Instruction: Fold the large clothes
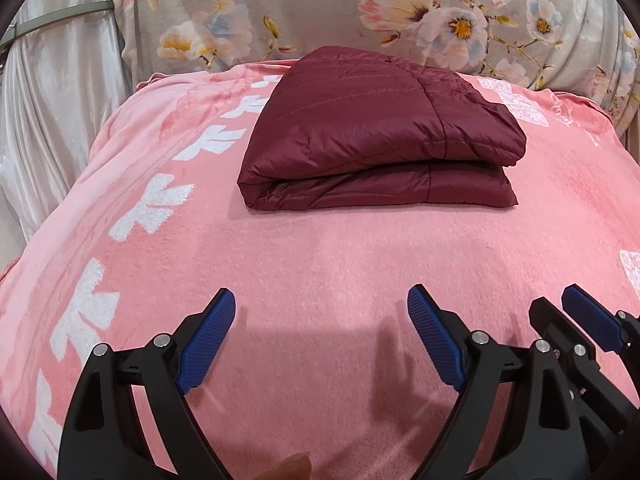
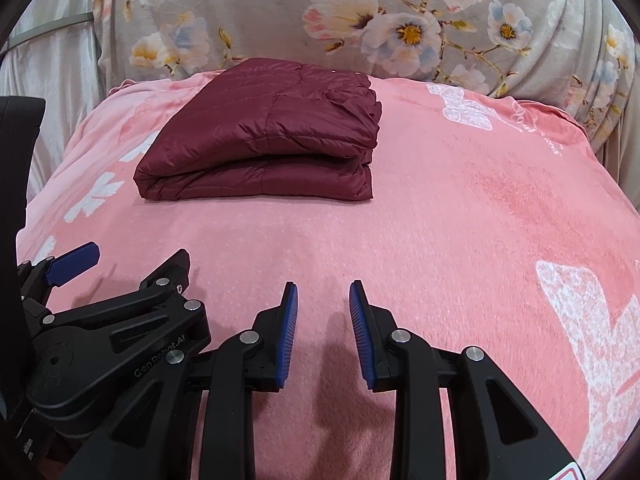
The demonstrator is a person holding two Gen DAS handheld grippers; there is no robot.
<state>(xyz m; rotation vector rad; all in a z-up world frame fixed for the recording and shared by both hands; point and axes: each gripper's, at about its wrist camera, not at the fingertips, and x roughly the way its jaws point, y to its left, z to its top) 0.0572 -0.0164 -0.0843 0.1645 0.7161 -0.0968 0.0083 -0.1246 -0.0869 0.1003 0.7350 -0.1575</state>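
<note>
Over pink blanket [image 1: 320,264]: L gripper [image 1: 321,340] wide apart, R gripper [image 2: 323,332] narrowly apart; folded jacket [image 1: 376,136] beyond.

Maroon quilted puffer jacket [image 1: 380,128], folded into a compact stacked bundle, lying flat on pink blanket [image 1: 320,264]

The jacket [image 1: 376,128] was quilted cloth with a slight sheen, stitched in channels. The blanket [image 1: 320,264] beneath was matt, fuzzy fleece. The floral cover [image 2: 280,12] behind looked soft and velvety; the curtain [image 1: 52,92] was glossy and satiny. The left gripper [image 1: 320,344] and right gripper [image 2: 323,336] were matt black plastic with bright metal pins, their blue pads [image 1: 208,344] finely ribbed.
</note>
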